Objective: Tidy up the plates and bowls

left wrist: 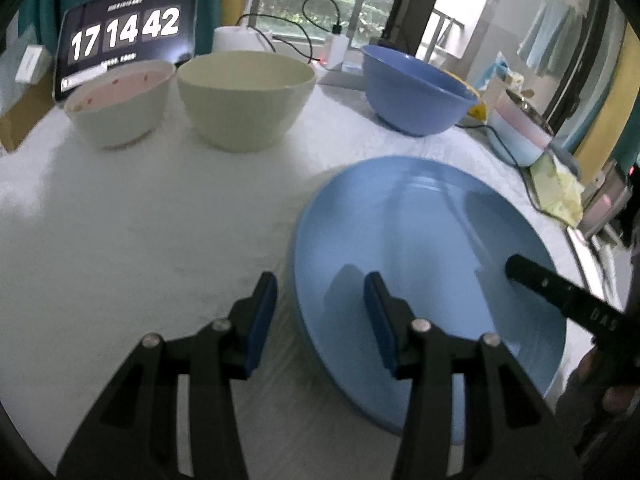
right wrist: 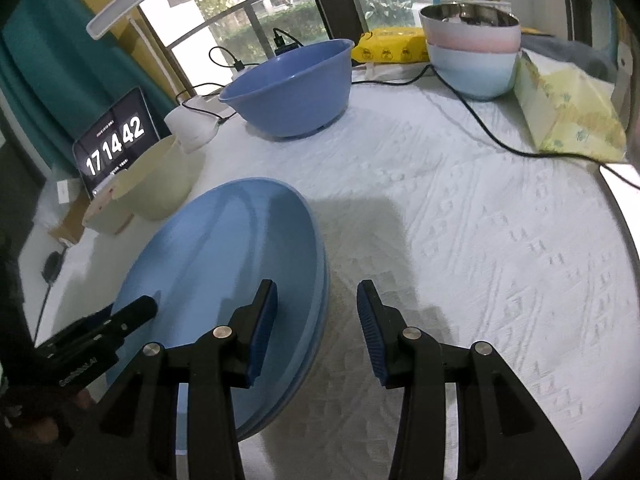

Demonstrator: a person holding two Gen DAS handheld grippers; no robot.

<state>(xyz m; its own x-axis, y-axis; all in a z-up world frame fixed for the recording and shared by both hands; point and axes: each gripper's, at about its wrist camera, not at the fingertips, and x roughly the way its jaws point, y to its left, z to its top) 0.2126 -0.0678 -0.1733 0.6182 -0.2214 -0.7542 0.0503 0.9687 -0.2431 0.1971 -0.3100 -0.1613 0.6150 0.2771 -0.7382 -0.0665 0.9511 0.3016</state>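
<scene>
Two tongs, both open, straddle opposite rims of the light blue plate (left wrist: pixel 432 264) low on the white desk (left wrist: pixel 140 220). Left tongs (left wrist: pixel 320 312): one pad over the cloth, the other over the plate's inside, rim between them, nothing gripped. Right tongs (right wrist: pixel 316 320): left pad above the plate (right wrist: pixel 224 248), right pad above bare desk (right wrist: pixel 460 220); not clamped either. The right-wrist view shows a second rim just under the plate's edge, so it looks stacked, though I cannot tell for sure.

Far side of desk, left to right: pink-lined bowl (left wrist: pixel 120 104), cream bowl (left wrist: pixel 246 98) just beside it, then a deep blue bowl (left wrist: pixel 416 92) well apart. Tablet clock (left wrist: pixel 126 36) stands behind the pink-lined bowl, reading 17 14 42. At the right edge, nested pastel bowls (right wrist: pixel 472 52) with a black cable (right wrist: pixel 480 128) running past them.
</scene>
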